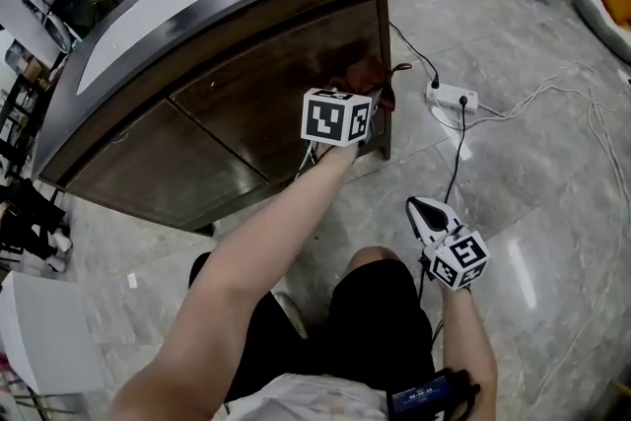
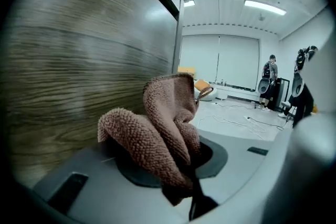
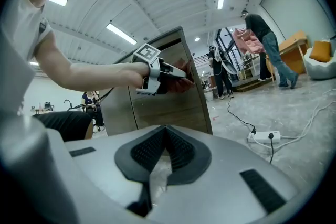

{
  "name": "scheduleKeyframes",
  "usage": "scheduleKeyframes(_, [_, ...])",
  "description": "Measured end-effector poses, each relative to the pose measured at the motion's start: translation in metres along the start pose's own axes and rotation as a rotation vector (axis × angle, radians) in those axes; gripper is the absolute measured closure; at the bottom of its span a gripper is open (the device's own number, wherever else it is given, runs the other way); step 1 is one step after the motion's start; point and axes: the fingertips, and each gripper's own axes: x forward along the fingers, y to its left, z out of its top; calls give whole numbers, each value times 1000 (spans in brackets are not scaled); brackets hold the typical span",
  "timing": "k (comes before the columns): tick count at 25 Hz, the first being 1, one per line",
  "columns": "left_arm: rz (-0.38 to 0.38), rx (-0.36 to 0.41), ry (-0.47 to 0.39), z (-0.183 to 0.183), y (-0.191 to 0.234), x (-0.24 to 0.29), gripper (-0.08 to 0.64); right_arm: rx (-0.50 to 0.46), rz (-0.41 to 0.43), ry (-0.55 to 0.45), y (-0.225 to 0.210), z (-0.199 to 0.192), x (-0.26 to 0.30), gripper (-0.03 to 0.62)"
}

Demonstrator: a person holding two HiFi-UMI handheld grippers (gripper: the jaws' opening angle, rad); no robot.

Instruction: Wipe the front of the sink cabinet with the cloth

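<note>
Brown cloth (image 2: 168, 134) clamped in left tool (image 1: 373, 105), at the right edge of the cabinet front (image 1: 227, 113); remaining wood extends leftward. Right tool (image 1: 426, 215) closed, empty, well apart.

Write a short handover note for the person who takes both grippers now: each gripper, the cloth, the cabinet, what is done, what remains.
Left gripper: shut on the brown cloth, held at the cabinet front, near its right edge in the head view.
Right gripper: shut, empty, held low, away from the cabinet.
Done: cloth gripped and at the front; how much is wiped cannot be told.
To do: wipe across the whole front.
</note>
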Motion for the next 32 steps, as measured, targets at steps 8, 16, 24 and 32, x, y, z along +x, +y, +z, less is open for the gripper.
scheduleKeyframes(8, [-47, -41, 37, -22, -18, 36, 453, 19, -34, 5, -10, -11, -17, 580])
scheduleKeyframes(16, [22, -91, 45, -47, 6, 5, 453, 34, -8, 17, -8, -16, -12, 580])
scheduleKeyframes(24, [97, -148, 26, -70, 36, -38, 453, 18, 53, 32, 5, -11, 14, 580])
scheduleKeyframes(32, [180, -233, -8, -92, 76, -90, 453, -13, 114, 48, 22, -2, 43, 580])
